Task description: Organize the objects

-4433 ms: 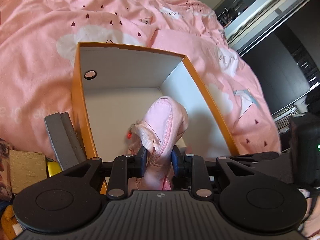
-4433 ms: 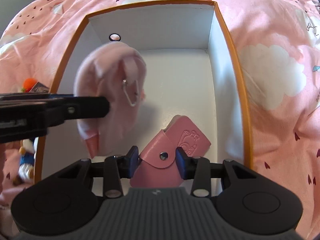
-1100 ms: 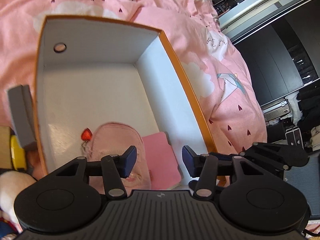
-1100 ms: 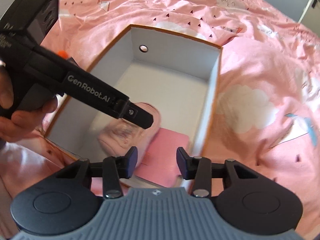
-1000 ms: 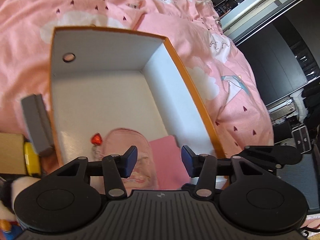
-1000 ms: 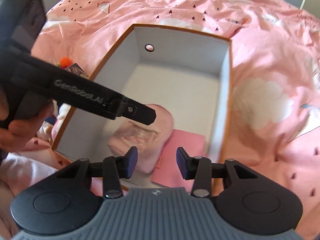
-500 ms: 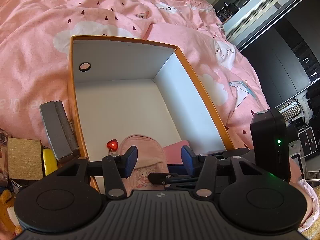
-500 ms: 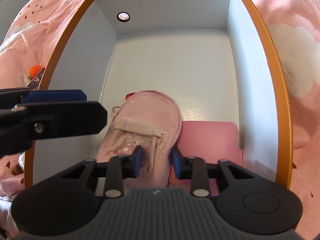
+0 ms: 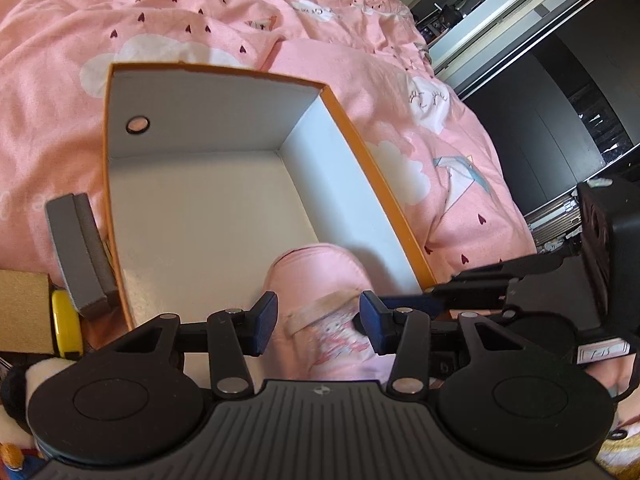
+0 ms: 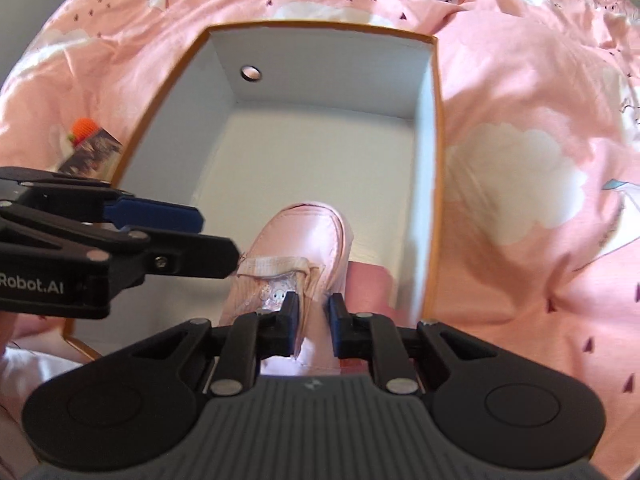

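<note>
An orange box (image 9: 384, 196) with a white inside lies open on the pink duvet. My right gripper (image 10: 313, 320) has its jaws closing, and its pads pinch the front pocket of the pink pouch (image 10: 298, 240) at the box's near end. The pouch (image 9: 316, 276) tilts up off the floor of the box. My left gripper (image 9: 318, 322) is open and its jaws are narrowing. The pouch shows just past its fingertips without being pinched. In the right wrist view the left gripper (image 10: 218, 236) reaches in from the left, one fingertip at the pouch's edge. A flat pink wallet (image 10: 370, 284) lies beside the pouch.
Left of the box sit a grey block (image 9: 78, 252), a yellow item (image 9: 66, 328), a brown card piece (image 9: 24, 312) and a plush toy (image 9: 16, 392). An orange toy and a dark card (image 10: 90, 140) lie on the duvet. Dark wardrobe doors (image 9: 560, 120) stand at the right.
The right gripper closed on the pouch's front and drew back, tilting the pouch up. The left gripper's jaws narrowed slightly, and the pouch now shows between them.
</note>
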{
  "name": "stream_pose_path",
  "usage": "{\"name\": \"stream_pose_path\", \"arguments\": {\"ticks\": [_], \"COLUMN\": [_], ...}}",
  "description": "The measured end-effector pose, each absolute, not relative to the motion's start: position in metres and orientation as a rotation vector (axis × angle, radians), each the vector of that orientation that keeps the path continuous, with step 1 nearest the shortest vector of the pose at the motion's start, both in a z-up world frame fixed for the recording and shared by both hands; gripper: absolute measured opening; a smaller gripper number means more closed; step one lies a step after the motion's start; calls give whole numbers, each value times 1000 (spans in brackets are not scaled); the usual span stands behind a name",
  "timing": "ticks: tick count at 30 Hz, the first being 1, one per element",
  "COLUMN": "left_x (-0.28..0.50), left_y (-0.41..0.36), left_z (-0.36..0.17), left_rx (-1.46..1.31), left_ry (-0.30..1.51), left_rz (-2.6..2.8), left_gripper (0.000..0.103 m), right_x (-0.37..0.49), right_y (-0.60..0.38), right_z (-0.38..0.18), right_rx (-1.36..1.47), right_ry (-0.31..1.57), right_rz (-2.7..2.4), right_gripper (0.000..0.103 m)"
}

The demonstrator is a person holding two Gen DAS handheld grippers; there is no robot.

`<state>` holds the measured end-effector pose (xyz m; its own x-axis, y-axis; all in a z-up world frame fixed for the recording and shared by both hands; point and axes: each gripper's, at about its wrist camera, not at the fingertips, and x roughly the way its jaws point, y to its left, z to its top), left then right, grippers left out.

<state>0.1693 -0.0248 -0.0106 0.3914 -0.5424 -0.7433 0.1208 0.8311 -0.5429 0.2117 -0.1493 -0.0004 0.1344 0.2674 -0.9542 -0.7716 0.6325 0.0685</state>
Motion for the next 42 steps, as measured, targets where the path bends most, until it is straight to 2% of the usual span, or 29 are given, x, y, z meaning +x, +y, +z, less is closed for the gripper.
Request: {"name": "stream_pose_path", "arguments": {"ticks": [5, 9, 12, 15, 17, 20, 22, 24, 26, 35, 36, 39, 42], "left_x": [171, 174, 175, 175, 176, 178, 178, 178, 178, 175, 174, 165, 156], "left_y": [-38, -48, -55, -60, -61, -60, -59, -58, -60, -64, -65, -64, -61], "left_z": [-34, -47, -54, -61, -67, -69, -68, -68, -68, -71, -69, -55, -38], "left_rx": [-439, -442, -425, -421, -443, -460, -471, -476, -467, -472, -458, -396, -367], "left_ry": [1174, 1223, 1251, 1273, 1286, 1282, 1273, 1272, 1273, 1258, 1244, 1175, 1110], "left_rz": [-425, -419, -410, -419, -436, -431, -431, -429, -426, -426, -421, -403, -409], "left_gripper": [52, 52, 45, 44, 37, 33, 32, 32, 31, 32, 33, 44, 47], "right_x": [215, 202, 191, 182, 181, 183, 183, 182, 179, 192, 192, 192, 192], "right_y": [-155, -143, -136, -133, -136, -135, -137, -138, -135, -131, -130, -128, -129], "right_z": [-11, -17, -22, -28, -26, -19, -15, -14, -19, -41, -41, -38, -28], "right_rx": [-597, -773, -927, -1045, -1077, -1079, -1083, -1093, -1119, -1136, -1139, -1140, -1113], "right_ry": [1213, 1156, 1085, 1034, 1015, 998, 983, 970, 961, 1032, 1031, 1027, 1016], "right_rz": [800, 818, 810, 822, 829, 831, 841, 864, 886, 865, 862, 850, 839], "right_gripper": [17, 19, 19, 19, 21, 22, 20, 13, 8, 8, 8, 8, 11]}}
